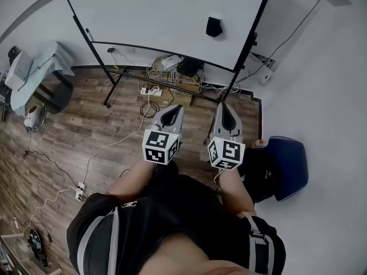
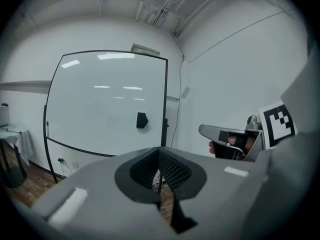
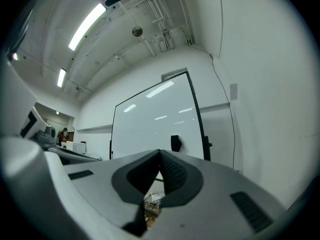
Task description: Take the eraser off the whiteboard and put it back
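Observation:
A small black eraser [image 1: 214, 26] [image 2: 142, 120] [image 3: 175, 143] clings to the right part of a large whiteboard [image 1: 166, 16] [image 2: 100, 104] [image 3: 150, 119] on a black stand. Both grippers are held side by side in front of me, pointing at the board and well short of it. My left gripper [image 1: 172, 109] [image 2: 159, 151] has its jaws together with nothing between them. My right gripper [image 1: 222, 105] [image 3: 160, 154] is also shut and holds nothing. It shows in the left gripper view too, as the right gripper [image 2: 205, 130] with a hand on its trigger.
Cables and power strips [image 1: 163, 79] lie on the wooden floor under the board, between the stand's legs [image 1: 109, 93]. A blue seat [image 1: 287, 165] stands by the white wall at my right. A cloth-covered table [image 1: 34, 73] is at the far left.

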A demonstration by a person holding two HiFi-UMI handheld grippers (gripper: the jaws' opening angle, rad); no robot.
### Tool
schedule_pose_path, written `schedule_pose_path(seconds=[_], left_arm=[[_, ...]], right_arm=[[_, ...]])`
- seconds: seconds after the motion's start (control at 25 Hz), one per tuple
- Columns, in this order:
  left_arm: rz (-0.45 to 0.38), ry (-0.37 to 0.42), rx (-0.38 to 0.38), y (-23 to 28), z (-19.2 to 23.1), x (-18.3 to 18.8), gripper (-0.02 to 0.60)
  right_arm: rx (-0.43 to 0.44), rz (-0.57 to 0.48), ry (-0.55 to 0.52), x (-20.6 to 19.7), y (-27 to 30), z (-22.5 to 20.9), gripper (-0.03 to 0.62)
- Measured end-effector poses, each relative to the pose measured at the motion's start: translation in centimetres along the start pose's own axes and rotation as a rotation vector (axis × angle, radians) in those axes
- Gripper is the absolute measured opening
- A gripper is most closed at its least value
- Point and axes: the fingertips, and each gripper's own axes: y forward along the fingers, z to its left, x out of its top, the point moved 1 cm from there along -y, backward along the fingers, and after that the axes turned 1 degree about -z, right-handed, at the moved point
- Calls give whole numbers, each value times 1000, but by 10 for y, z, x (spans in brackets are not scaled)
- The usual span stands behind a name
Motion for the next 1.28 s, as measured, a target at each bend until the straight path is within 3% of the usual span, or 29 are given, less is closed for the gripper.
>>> schedule_pose_path(seconds=[0.48, 0.72, 1.28], left_arm=[[-39, 20, -15, 41, 17, 11, 9], [-51, 18, -41, 73, 28, 17, 9], [-47, -10, -37, 163, 108, 37, 9]], right_arm=[[9, 0, 9, -6, 39, -12, 5], [-28, -8, 7, -10, 72, -29, 4], [-18, 22, -21, -19, 201, -37, 5]])
